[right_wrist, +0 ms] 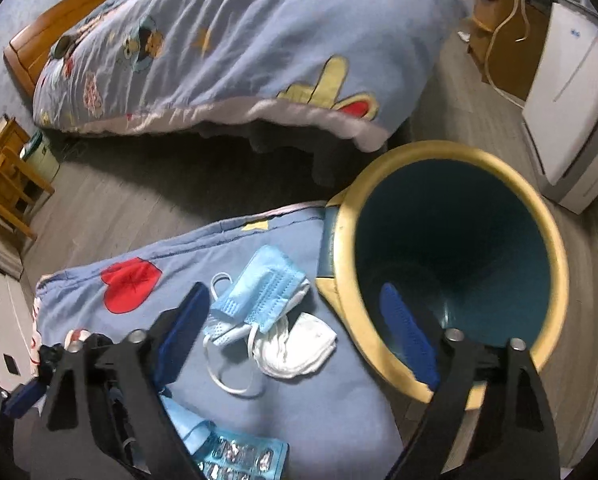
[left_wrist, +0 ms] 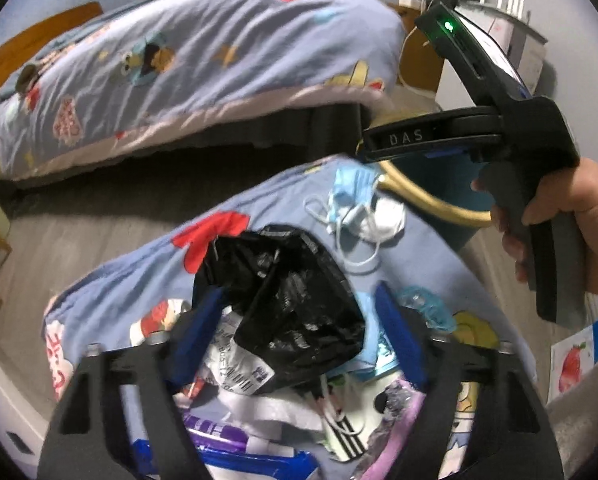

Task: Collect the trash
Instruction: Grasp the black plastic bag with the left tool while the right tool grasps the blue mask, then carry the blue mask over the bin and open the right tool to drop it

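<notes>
Left wrist: black bag (left_wrist: 295, 304) between open left gripper (left_wrist: 299, 320) fingers, unpinched.

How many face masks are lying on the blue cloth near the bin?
2 for sure: a pale blue pleated surgical mask beside the gold-rimmed teal bin, and a white cup-shaped mask touching it. More may hide among the litter.

Black bag (left_wrist: 295, 304) hides litter beneath; blister pack (right_wrist: 243, 460) cut off.
</notes>
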`<state>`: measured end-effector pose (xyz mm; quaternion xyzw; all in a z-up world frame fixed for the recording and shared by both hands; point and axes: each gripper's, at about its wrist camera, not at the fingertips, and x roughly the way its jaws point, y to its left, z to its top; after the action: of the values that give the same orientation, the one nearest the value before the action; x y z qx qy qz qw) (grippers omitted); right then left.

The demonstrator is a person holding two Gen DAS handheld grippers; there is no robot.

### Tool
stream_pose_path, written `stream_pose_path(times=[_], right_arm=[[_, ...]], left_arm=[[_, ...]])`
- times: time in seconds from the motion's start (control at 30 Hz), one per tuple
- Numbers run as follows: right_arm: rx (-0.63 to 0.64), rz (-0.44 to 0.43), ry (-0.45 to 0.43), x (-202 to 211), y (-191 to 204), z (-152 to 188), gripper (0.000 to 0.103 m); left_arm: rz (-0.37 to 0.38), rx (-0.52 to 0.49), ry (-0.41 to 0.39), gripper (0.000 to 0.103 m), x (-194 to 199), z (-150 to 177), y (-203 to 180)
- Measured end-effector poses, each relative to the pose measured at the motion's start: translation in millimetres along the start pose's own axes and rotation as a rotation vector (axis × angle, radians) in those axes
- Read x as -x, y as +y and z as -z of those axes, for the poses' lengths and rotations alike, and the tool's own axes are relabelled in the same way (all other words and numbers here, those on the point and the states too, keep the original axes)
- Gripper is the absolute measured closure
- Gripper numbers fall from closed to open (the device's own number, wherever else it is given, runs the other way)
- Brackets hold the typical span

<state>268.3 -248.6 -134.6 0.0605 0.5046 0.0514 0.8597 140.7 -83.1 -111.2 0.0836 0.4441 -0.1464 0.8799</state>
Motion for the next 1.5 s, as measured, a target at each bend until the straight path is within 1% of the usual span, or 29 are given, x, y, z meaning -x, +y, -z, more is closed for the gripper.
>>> stream_pose_path(times=[0.03, 0.07, 0.17, 0.27, 0.33, 0.37, 0.4, 0.43, 0.47, 0.5, 0.57, 0.6, 0.63, 0.73, 0.9, 0.97, 1.1, 1.17, 1.3, 1.4, 1.5], right_arm=[[0.005, -0.009, 0.010, -5, 2, 0, 0.025], [0.013, -0.021, 0.026, -10, 6, 1, 0.029], [0.035, -0.058, 0.062, -22, 19, 2, 0.035], [0.069, -0.062, 0.087, -30, 31, 5, 0.040], [0.097, -0.037, 0.119, -37, 37, 8, 0.047], [0.101, -0.025, 0.130, -40, 37, 9, 0.055], [0.100, -0.020, 0.143, -42, 36, 10, 0.067], [0.093, -0.019, 0.153, -43, 34, 11, 0.072], [0.083, -0.025, 0.163, -43, 32, 12, 0.082], [0.078, -0.039, 0.165, -42, 30, 12, 0.087], [0.074, -0.057, 0.157, -36, 28, 11, 0.092], [0.075, -0.066, 0.152, -32, 27, 11, 0.094], [0.074, -0.074, 0.147, -27, 27, 11, 0.095], [0.063, -0.100, 0.130, -13, 23, 10, 0.095], [0.044, -0.149, 0.096, 14, 16, 7, 0.095], [0.039, -0.177, 0.079, 28, 16, 4, 0.095], [0.040, -0.228, 0.037, 56, 15, -2, 0.095], [0.049, -0.247, 0.014, 72, 15, -4, 0.095], [0.061, -0.292, -0.022, 99, 12, -8, 0.095], [0.065, -0.298, -0.064, 117, 6, -13, 0.095], [0.050, -0.273, -0.105, 128, -12, -17, 0.095]], left_arm=[[-0.005, 0.006, 0.012, 0.036, -3, -1, 4], [-0.005, 0.012, 0.016, 0.040, -4, -1, 7], [-0.007, 0.036, 0.021, 0.043, -5, -5, 15], [-0.018, 0.042, 0.025, 0.047, -5, -8, 20], [-0.024, 0.047, 0.028, 0.051, -5, -9, 23], [-0.031, 0.049, 0.029, 0.055, -4, -9, 24], [-0.034, 0.051, 0.030, 0.061, -3, -9, 25], [-0.034, 0.056, 0.030, 0.065, -2, -10, 27], [-0.036, 0.058, 0.031, 0.072, -1, -10, 28], [-0.038, 0.058, 0.031, 0.079, 0, -11, 28], [-0.048, 0.060, 0.024, 0.081, 5, -11, 30], [-0.054, 0.062, 0.017, 0.085, 8, -12, 31], [-0.057, 0.068, 0.004, 0.090, 13, -13, 34], [-0.065, 0.088, -0.027, 0.091, 26, -16, 40], [-0.093, 0.092, -0.088, 0.095, 47, -20, 52], [-0.089, 0.120, -0.117, 0.095, 58, -21, 60], [-0.057, 0.169, -0.186, 0.095, 84, -25, 72], [-0.050, 0.177, -0.209, 0.095, 93, -27, 72], [-0.011, 0.178, -0.263, 0.095, 115, -31, 68], [0.024, 0.164, -0.293, 0.095, 128, -37, 55], [0.056, 0.130, -0.302, 0.095, 131, -44, 37]])
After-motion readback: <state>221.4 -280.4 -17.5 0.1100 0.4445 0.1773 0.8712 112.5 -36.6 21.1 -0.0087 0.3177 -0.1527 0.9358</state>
